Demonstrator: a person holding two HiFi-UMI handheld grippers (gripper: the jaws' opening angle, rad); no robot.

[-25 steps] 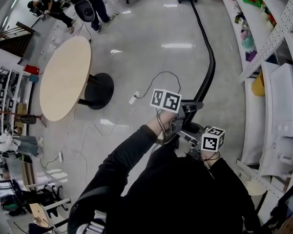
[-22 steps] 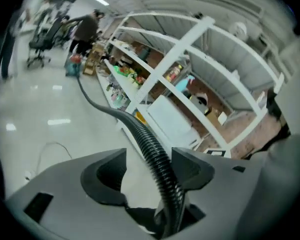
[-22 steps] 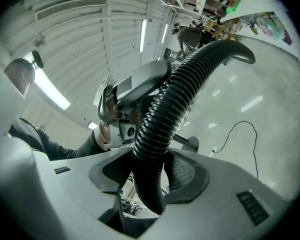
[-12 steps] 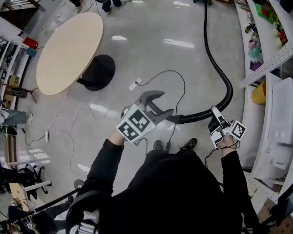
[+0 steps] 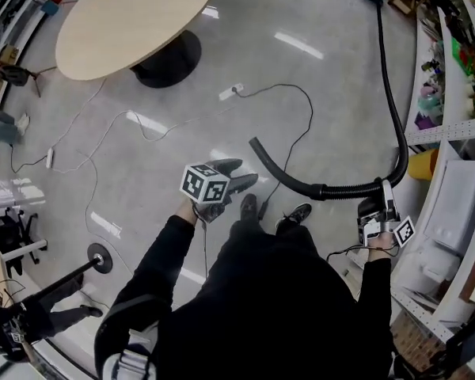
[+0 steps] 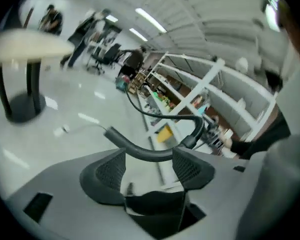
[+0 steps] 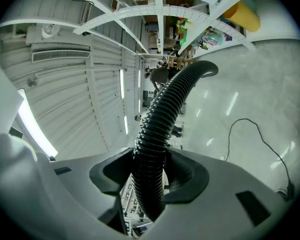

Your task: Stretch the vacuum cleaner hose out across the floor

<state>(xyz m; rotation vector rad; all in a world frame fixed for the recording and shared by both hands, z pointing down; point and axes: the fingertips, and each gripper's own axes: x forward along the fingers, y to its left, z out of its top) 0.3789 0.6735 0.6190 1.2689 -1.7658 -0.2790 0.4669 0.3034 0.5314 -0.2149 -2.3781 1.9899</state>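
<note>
- Overhead, the hose is run down the frame's right edge, free end curled at centre.
- Left gripper jaws, just opened, are held apart, empty, hose beyond.
- Right gripper jaws are clamped on the hose for pulling.

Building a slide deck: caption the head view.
Right gripper clamps the black vacuum hose; left gripper, jaws just opened and empty, hangs near its free end over the floor.

no readable text, no legible labels or numbers
</note>
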